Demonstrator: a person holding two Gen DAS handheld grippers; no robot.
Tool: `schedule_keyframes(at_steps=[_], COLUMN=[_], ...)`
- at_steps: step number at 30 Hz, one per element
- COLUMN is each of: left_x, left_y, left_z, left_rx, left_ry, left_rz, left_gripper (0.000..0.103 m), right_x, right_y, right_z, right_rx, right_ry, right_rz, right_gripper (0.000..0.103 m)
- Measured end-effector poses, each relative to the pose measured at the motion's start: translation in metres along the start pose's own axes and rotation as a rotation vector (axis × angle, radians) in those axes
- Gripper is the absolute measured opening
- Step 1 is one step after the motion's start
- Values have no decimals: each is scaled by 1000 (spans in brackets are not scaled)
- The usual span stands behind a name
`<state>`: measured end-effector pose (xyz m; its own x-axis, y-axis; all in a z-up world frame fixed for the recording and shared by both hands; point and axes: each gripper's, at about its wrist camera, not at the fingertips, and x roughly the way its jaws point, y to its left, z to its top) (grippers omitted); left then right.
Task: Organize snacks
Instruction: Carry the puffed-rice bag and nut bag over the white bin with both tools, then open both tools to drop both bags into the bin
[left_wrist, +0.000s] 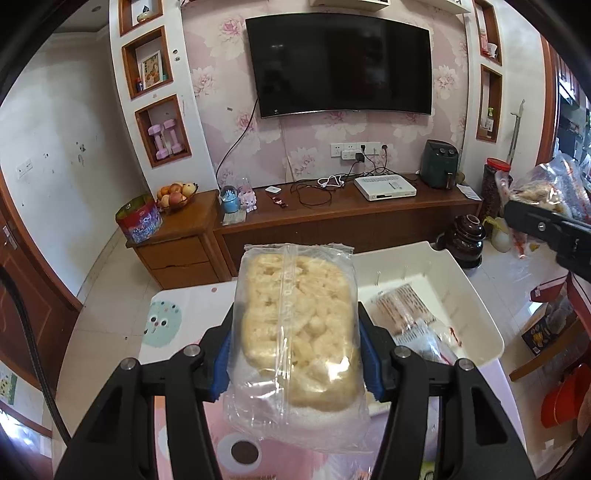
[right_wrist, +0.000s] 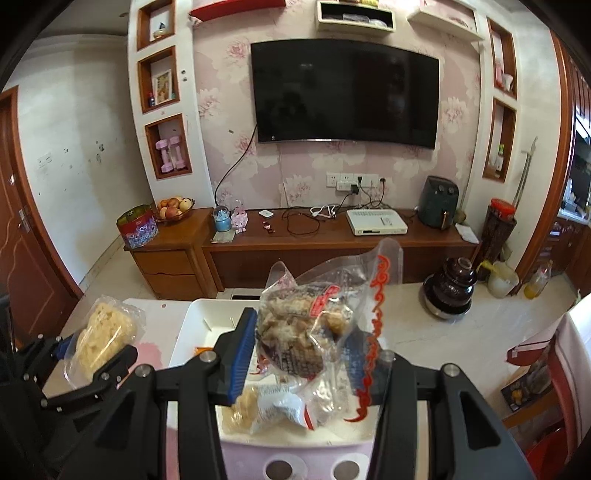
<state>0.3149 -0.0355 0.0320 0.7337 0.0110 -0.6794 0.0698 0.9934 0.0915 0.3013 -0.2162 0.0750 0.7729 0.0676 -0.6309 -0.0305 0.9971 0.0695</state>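
Note:
My left gripper (left_wrist: 295, 354) is shut on a clear packet of pale yellow puffed snack (left_wrist: 299, 325), held up above the table. The same packet (right_wrist: 105, 332) and the left gripper (right_wrist: 92, 358) show at the lower left of the right wrist view. My right gripper (right_wrist: 299, 354) is shut on a clear bag of brown snack with red lettering (right_wrist: 295, 332), lifted over the white bin (right_wrist: 188, 325). From the left wrist, that bag (left_wrist: 546, 184) and the right gripper (left_wrist: 546, 225) appear at the right edge. The white bin (left_wrist: 476, 314) holds several wrapped snacks (left_wrist: 406, 310).
The table carries a pink patterned cover (left_wrist: 162, 325). Behind it stands a wooden TV cabinet (right_wrist: 332, 251) with a fruit bowl (right_wrist: 173, 210). A dark ceramic jar (right_wrist: 448, 288) sits on the floor to the right. A red stool (left_wrist: 565, 395) is at the right edge.

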Motion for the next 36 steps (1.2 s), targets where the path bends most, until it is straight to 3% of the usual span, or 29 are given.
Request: schedule_keyframes(at_steps=[5, 14, 25, 26, 29, 32, 36], left_x=[34, 110, 136, 138, 140, 136, 131], left_y=[-8, -19, -27, -28, -30, -30, -31], left_z=[10, -3, -16, -18, -22, -26, -28], left_rx=[1, -14, -11, -12, -10, -6, -5], left_ry=[19, 147, 197, 206, 218, 204, 203], left_rz=[0, -6, -5, -5, 4, -8, -13], left_gripper=[55, 55, 55, 57, 91, 92, 92], right_x=[39, 95, 133, 133, 131, 125, 118], right_y=[0, 1, 2, 4, 8, 7, 7], right_z=[6, -10, -33, -35, -40, -42, -44], right_rx=[13, 6, -3, -11, -32, -27, -20], right_ry=[43, 128, 226, 228, 214, 198, 196], right_rz=[-18, -34, -30, -33, -40, -42, -27], right_gripper=[44, 45, 45, 45, 50, 65, 66])
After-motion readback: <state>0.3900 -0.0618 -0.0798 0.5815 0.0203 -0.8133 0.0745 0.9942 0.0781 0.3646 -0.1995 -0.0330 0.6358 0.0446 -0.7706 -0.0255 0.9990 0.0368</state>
